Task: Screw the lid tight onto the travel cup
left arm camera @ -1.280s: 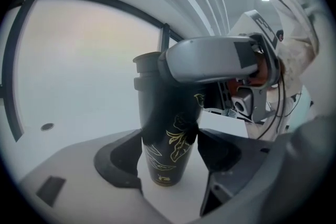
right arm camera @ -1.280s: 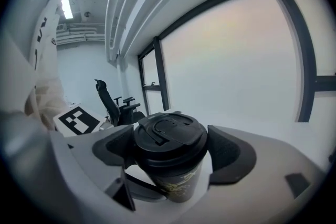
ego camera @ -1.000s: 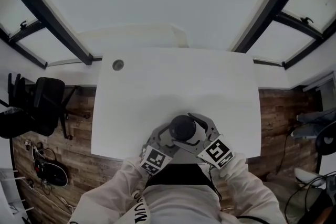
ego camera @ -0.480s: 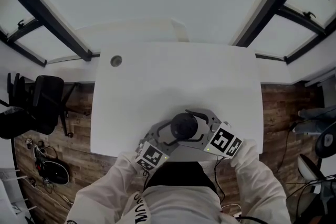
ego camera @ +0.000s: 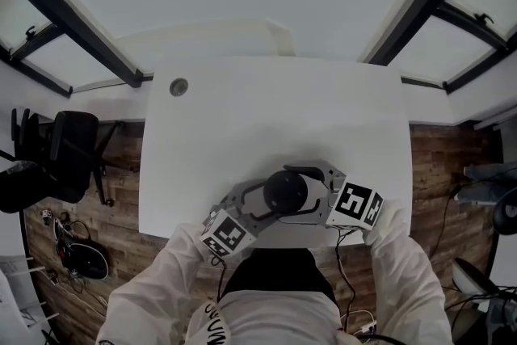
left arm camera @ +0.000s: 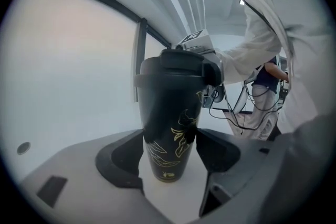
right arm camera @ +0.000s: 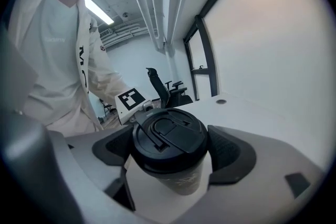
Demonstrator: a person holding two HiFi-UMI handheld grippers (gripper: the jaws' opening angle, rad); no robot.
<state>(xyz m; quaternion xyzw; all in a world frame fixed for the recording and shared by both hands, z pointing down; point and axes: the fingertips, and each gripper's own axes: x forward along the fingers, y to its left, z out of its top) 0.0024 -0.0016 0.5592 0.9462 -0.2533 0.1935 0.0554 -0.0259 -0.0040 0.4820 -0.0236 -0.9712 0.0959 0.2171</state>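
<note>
Standing upright on the white table [ego camera: 266, 117], close to the edge nearest the person, the black travel cup [left arm camera: 170, 128] carries a gold leaf pattern. The lid [right arm camera: 169, 139] sits on top, flip tab down. The left gripper [left arm camera: 169, 150] has its jaws pressed against the cup's lower body on both sides. The right gripper [right arm camera: 170, 148] comes from the opposite side, jaws pinching the lid's rim.

We take this for an office: a white desk [ego camera: 242, 117] with a cable grommet [ego camera: 178, 86] near its far left corner. A black swivel chair [ego camera: 69, 153] and loose cables [ego camera: 65, 250] sit left of it on wood flooring [ego camera: 121, 198], with black-framed wall panels [ego camera: 56, 65] beyond it.
</note>
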